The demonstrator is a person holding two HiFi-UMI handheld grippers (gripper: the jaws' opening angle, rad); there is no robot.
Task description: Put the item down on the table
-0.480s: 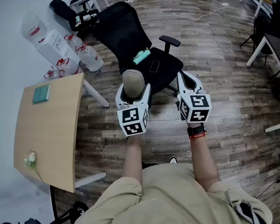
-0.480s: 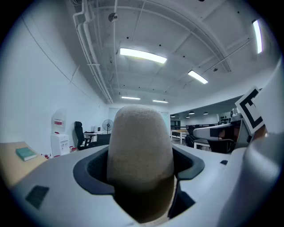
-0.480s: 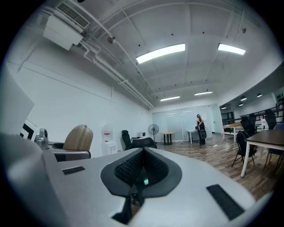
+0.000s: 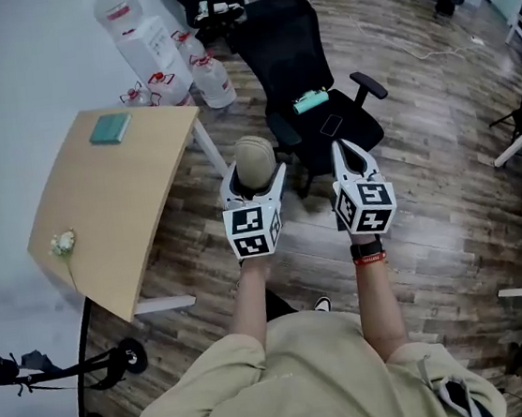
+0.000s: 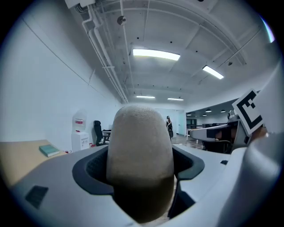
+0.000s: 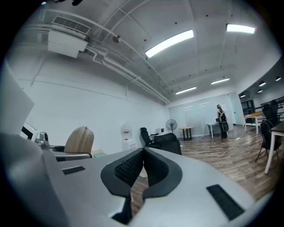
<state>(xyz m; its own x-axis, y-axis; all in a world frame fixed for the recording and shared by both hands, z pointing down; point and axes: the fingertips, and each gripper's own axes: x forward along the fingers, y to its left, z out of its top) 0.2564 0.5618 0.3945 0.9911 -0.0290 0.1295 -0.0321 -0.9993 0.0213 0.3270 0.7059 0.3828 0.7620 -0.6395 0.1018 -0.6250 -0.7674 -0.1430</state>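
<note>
My left gripper [image 4: 255, 177] is shut on a beige, egg-shaped item [image 4: 255, 161] that stands upright between its jaws; in the left gripper view the item [image 5: 141, 159] fills the middle, pressed by both dark pads. My right gripper [image 4: 347, 159] is held level beside it, shut, with its pads [image 6: 143, 170] together and nothing between them. Both hover above the wooden floor, right of the light wooden table [image 4: 101, 213]. The item [image 6: 80, 140] also shows at the left of the right gripper view.
On the table lie a teal book [image 4: 111, 129] at the far end and a small white-green object [image 4: 63, 242] near the left edge. A black office chair [image 4: 309, 102] carrying a teal object and a phone stands just ahead. Water bottles and a dispenser [image 4: 152, 51] stand beyond the table.
The view has shifted: table, chair and bottles now sit further right and nearer. Both grippers keep the same pose, the left still shut on the item.
</note>
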